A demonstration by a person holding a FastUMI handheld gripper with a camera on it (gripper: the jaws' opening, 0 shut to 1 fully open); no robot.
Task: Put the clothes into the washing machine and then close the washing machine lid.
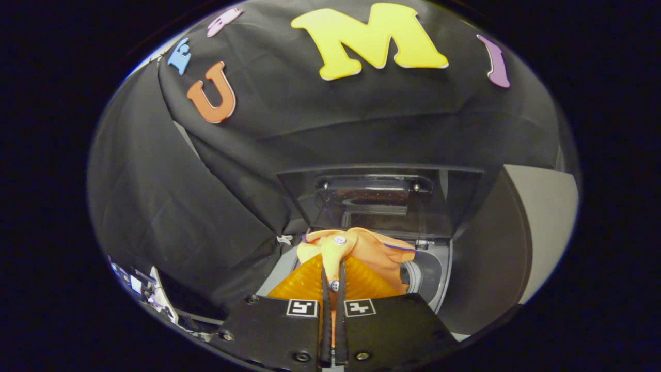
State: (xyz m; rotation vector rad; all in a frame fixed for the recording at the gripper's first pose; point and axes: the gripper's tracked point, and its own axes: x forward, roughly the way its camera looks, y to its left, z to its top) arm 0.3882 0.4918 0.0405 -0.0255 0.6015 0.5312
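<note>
Tongs (333,271) are clamped tight on the orange shirt (356,248), which should be carried fully over the washing machine (431,271) opening before being let go, lid (382,199) still up.

Your carrying surface here is the washing machine (439,279) itself: grey top deck, round drum opening just beyond the fingers, dark lid (377,201) standing upright at the back. The orange shirt (361,248) hangs over the opening, pinched by your gripper (333,281), fingers closed tight on its buttoned placket.
</note>
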